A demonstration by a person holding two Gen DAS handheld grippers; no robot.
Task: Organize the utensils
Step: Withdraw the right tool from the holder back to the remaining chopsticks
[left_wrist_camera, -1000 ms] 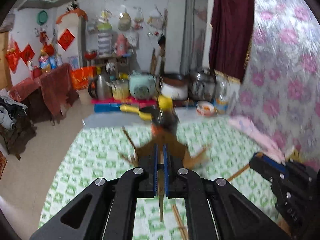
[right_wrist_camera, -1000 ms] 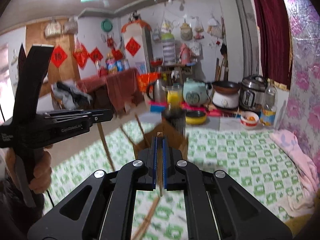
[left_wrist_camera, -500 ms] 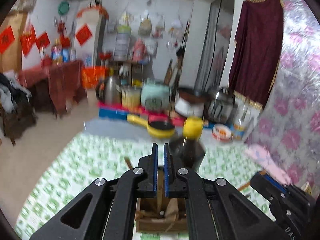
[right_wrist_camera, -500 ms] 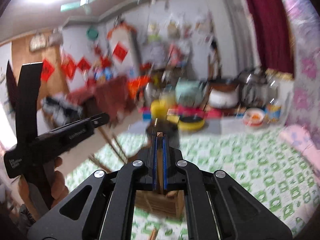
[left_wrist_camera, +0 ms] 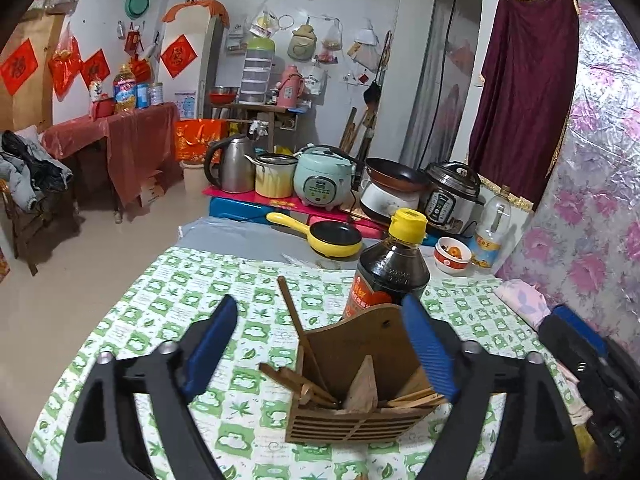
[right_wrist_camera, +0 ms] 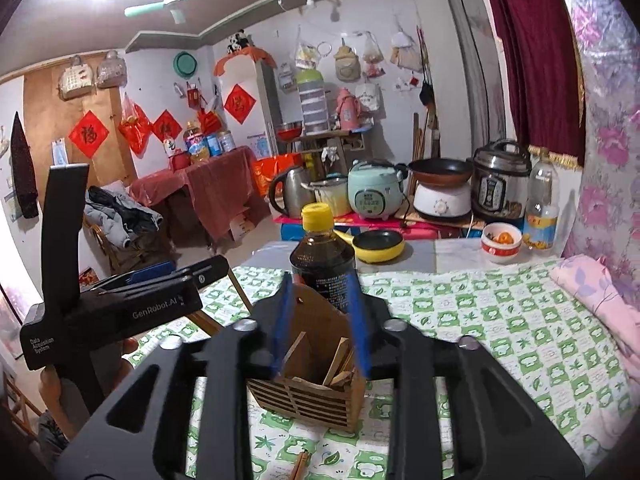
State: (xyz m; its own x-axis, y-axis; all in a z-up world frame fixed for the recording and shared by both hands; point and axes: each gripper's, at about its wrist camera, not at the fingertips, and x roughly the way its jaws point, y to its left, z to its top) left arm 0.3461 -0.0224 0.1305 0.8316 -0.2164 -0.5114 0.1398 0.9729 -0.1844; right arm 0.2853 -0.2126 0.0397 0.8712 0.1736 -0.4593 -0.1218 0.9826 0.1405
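- On the green-checked tablecloth [left_wrist_camera: 168,304], the wooden utensil holder [left_wrist_camera: 360,412] stands upright, chopsticks [left_wrist_camera: 298,324] leaning inside, dark sauce bottle [left_wrist_camera: 390,276] just behind.
- Left gripper [left_wrist_camera: 324,356] jaws are opening wide, empty, probably after dropping a chopstick.
- Right gripper [right_wrist_camera: 320,324] jaws are opening above the holder, apparently clamping nothing.

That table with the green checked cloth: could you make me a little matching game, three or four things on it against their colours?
Things:
1. utensil holder
2. sauce bottle's cap
3. small pan
4. bowl

Colours:
A. yellow outside, black inside
B. brown wood
C. white with red pattern
D. plain yellow

Pairs: 1-B, 2-D, 3-A, 4-C
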